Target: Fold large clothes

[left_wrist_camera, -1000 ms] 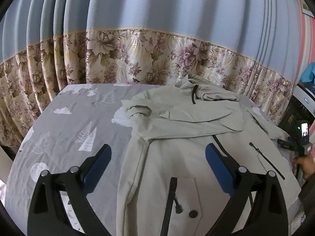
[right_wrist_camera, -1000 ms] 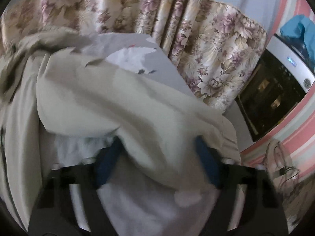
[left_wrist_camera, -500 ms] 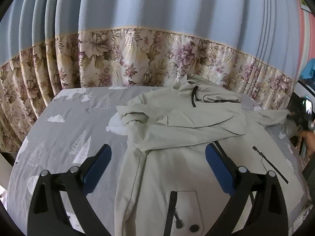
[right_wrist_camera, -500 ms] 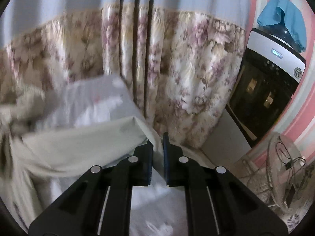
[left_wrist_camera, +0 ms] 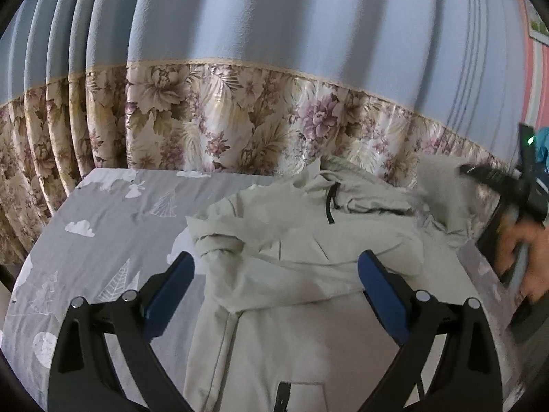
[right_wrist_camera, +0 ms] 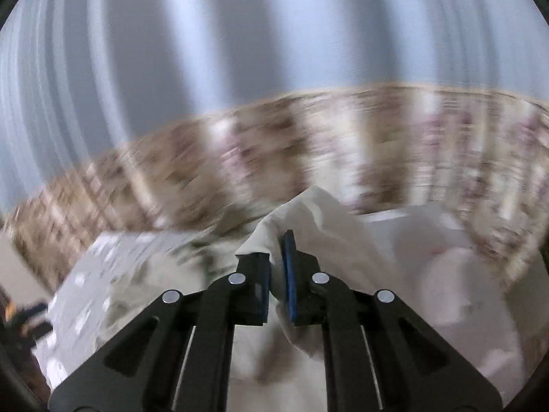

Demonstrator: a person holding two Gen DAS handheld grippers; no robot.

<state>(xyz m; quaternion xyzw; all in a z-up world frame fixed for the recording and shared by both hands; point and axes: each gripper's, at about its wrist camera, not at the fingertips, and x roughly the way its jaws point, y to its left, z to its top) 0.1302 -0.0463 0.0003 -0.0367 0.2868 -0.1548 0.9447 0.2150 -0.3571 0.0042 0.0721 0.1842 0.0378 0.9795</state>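
While the left tool (left_wrist_camera: 274, 271) hangs with its blue pads spread wide and nothing between them, its camera takes in the whole pale grey-green jacket (left_wrist_camera: 308, 274), which lies ahead of and below that tool on a bed covered with a grey sheet (left_wrist_camera: 113, 237) printed with white trees and clouds. One sleeve is folded across the jacket's chest, just ahead of the pads, and a dark zipper shows near the collar further out. Off to that tool's right a hand (left_wrist_camera: 528, 257) grips the right tool (left_wrist_camera: 487, 176), blurred, with the jacket's other sleeve (left_wrist_camera: 442, 192) lifted off the bed at its tip. Only the right wrist view shows that grip closely: the right tool's (right_wrist_camera: 278, 261) pads are nearly together, pinching a fold of the sleeve (right_wrist_camera: 319, 216) fabric, which bunches up above and ahead of the fingertips. Beyond it everything is smeared by motion. A blue curtain (left_wrist_camera: 274, 27) with a floral lower band hangs behind the bed in both views.
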